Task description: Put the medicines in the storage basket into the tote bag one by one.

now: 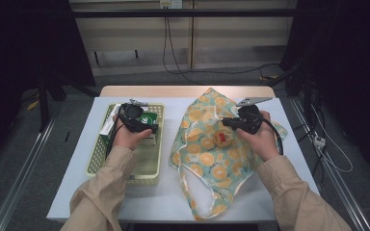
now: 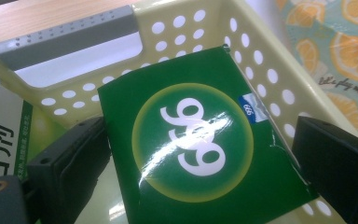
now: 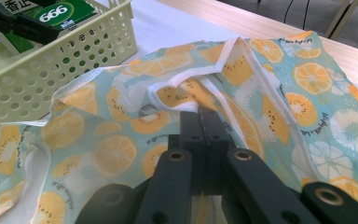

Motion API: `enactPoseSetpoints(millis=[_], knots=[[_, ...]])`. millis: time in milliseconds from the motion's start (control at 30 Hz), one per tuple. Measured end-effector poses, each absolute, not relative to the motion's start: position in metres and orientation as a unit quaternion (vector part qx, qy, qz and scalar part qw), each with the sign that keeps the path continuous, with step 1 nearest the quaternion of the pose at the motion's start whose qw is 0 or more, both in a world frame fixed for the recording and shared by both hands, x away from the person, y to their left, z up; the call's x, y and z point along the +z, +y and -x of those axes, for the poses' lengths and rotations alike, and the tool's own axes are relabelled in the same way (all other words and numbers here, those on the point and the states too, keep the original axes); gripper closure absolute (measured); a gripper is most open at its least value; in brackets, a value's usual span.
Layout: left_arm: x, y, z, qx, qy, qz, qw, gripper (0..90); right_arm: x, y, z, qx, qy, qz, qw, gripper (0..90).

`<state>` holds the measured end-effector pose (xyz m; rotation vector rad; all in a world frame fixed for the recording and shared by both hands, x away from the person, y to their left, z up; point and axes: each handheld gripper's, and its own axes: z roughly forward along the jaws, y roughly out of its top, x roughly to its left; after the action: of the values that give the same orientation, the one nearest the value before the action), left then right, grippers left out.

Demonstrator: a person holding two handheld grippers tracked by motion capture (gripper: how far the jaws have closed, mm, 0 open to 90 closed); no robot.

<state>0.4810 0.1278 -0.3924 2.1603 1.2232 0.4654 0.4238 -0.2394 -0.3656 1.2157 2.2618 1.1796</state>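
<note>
A green box marked 666 [image 2: 191,140] leans inside the pale yellow perforated basket [image 2: 261,42] at table left [image 1: 125,180]. My left gripper [image 2: 200,163] is open, one jaw on either side of that box; from above it sits over the basket's far end [image 1: 147,127]. A cloth bag with an orange-slice print [image 1: 212,163] lies spread at table centre-right. My right gripper [image 3: 204,114] is shut on the bag's white-trimmed edge [image 3: 186,86], near the bag's upper middle [image 1: 224,121]. A small round orange-red item [image 1: 223,138] rests on the bag just below that gripper.
A white and green box with printed characters [image 2: 0,140] lies beside the green one in the basket. The white tabletop [image 1: 289,159] ends in a wooden strip [image 1: 173,90] at the far side. The bag's handles trail toward the front edge [image 1: 197,202].
</note>
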Motion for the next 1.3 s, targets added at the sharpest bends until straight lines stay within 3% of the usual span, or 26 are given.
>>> enactPoseSetpoints(millis=[100,633,1300], knots=[[-0.396,0.124,-0.482,0.174,0.467,-0.817,0.289,2.6,-0.366,-0.239,-0.424,0.412,0.791,-0.424,0.157,90.0],[-0.393,0.136,-0.481,0.150,0.492,-0.807,0.291,16.5,-0.366,-0.238,-0.424,0.412,0.791,-0.424,0.158,90.0],[-0.343,0.159,-0.457,0.129,0.458,-0.824,0.307,18.6,-0.367,-0.232,-0.425,0.411,0.792,-0.424,0.158,90.0]])
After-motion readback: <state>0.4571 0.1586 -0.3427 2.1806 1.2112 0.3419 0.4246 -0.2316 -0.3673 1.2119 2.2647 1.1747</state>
